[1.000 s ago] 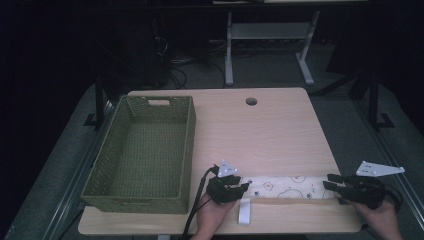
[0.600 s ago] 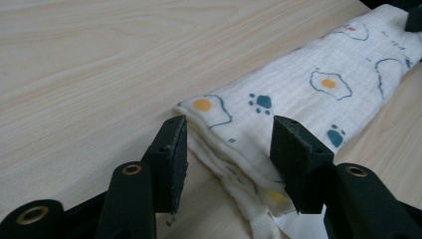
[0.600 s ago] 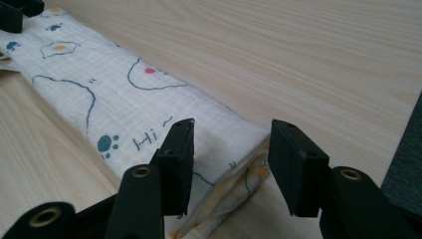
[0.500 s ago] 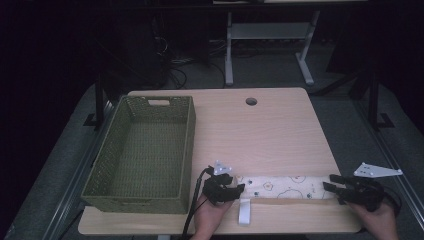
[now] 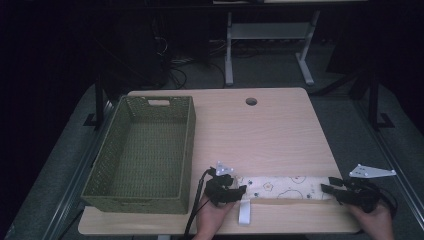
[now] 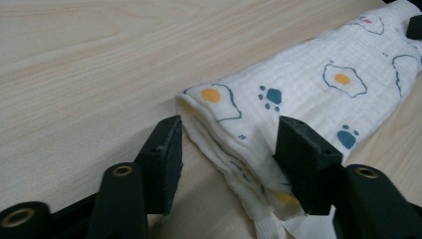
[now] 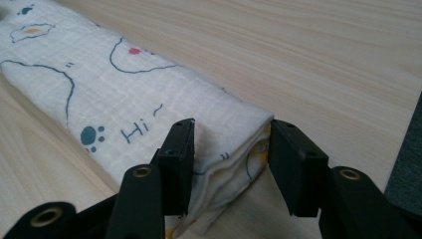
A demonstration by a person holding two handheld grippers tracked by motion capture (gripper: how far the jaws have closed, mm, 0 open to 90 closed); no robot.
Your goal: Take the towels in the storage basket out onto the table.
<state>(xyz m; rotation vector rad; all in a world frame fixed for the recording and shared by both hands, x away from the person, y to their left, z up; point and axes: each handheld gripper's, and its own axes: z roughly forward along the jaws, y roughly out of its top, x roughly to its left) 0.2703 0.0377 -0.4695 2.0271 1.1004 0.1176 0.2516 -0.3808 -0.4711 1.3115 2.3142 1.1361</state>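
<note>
Jaws just opened, folded cloth (image 5: 282,187) released

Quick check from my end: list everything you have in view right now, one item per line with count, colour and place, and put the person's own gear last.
folded cloth: one, white with egg and paw prints, lying along the near edge of the table between the two grippers.
white strap: one, hanging from the cloth's left end toward the table edge.
basket: one, green woven, on the left part of the table.
table: one, light wood, with a round cable hole near its far edge.
left gripper: one, black, jaws astride the cloth's left end.
right gripper: one, black, jaws astride the cloth's right end.
</note>
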